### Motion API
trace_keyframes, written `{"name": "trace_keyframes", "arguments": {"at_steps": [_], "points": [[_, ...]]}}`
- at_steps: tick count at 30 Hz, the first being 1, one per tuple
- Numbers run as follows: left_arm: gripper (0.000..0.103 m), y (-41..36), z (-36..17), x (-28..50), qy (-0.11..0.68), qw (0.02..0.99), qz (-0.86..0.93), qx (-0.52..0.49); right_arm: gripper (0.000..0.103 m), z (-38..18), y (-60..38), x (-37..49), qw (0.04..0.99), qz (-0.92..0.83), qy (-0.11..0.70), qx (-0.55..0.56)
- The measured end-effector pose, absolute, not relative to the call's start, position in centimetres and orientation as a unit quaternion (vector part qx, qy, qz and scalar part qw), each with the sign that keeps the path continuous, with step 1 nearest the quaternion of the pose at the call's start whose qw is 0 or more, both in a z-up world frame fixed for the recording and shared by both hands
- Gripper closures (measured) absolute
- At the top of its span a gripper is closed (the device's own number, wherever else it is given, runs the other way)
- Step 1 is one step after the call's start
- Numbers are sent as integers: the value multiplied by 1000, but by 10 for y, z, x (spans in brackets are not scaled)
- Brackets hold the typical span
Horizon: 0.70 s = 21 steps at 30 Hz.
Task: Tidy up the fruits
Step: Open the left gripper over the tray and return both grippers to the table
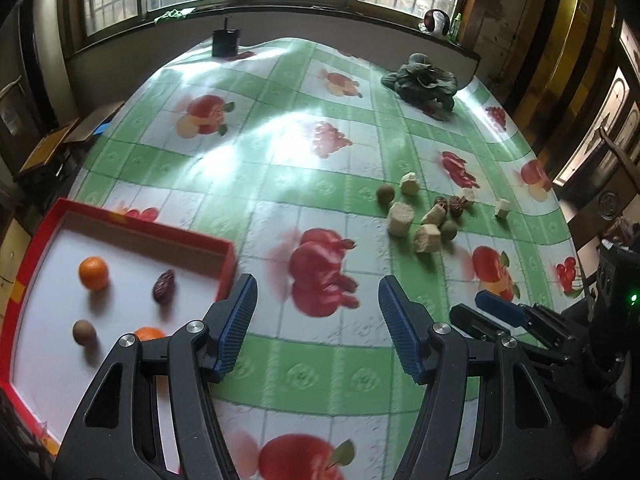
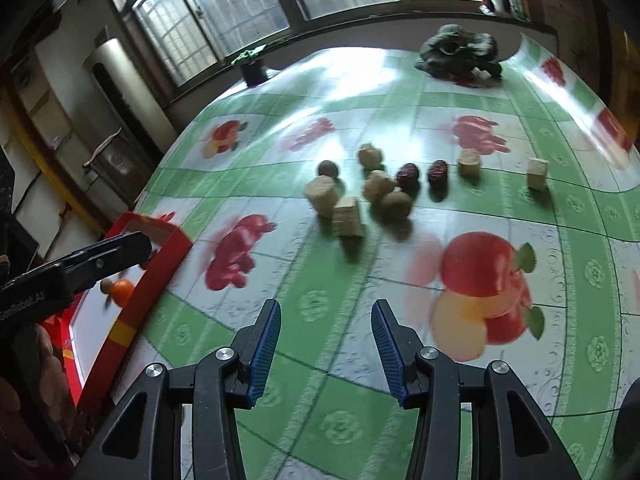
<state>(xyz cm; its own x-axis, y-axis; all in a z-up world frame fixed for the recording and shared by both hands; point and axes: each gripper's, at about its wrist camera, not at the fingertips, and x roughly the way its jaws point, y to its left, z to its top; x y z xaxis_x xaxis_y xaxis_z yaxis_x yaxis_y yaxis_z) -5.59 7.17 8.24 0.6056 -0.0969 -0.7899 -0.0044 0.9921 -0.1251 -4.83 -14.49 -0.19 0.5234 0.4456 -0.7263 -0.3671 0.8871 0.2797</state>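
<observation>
Fruit already lies in the red tray [image 1: 224, 246], near left; left gripper [image 1: 318, 326] spread, empty. Right gripper [image 2: 326, 350] also spread, empty; loose pile [image 2: 362, 196] farther off—approach the nearest kiwi [image 2: 396, 205] squarely.

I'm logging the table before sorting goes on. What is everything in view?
tray: one, red rim, white floor, left
oranges: two, in tray
red date: one, in tray
brown round fruit: one, in tray
pale chunks: six, mid-table
loose red dates: two, dark red
loose brown fruits: two
leafy greens: one, far right
dark container: one, far edge
left gripper: open, empty
right gripper: open, empty
</observation>
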Motion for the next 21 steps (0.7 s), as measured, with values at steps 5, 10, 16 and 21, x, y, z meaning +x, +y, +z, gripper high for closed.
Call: {"name": "trace_keyframes", "arguments": {"at_steps": [5, 10, 16, 21], "points": [[40, 66, 75, -41, 453, 889, -26, -66, 57, -6, -150, -32, 872, 227, 431, 47], [39, 65, 64, -27, 466, 881, -28, -74, 57, -9, -140, -10, 868, 226, 440, 36], [39, 66, 60, -15, 471, 878, -27, -76, 57, -12, -120, 16, 869, 231, 437, 13], [39, 62, 57, -6, 477, 876, -23, -72, 79, -17, -109, 35, 877, 211, 431, -18]]}}
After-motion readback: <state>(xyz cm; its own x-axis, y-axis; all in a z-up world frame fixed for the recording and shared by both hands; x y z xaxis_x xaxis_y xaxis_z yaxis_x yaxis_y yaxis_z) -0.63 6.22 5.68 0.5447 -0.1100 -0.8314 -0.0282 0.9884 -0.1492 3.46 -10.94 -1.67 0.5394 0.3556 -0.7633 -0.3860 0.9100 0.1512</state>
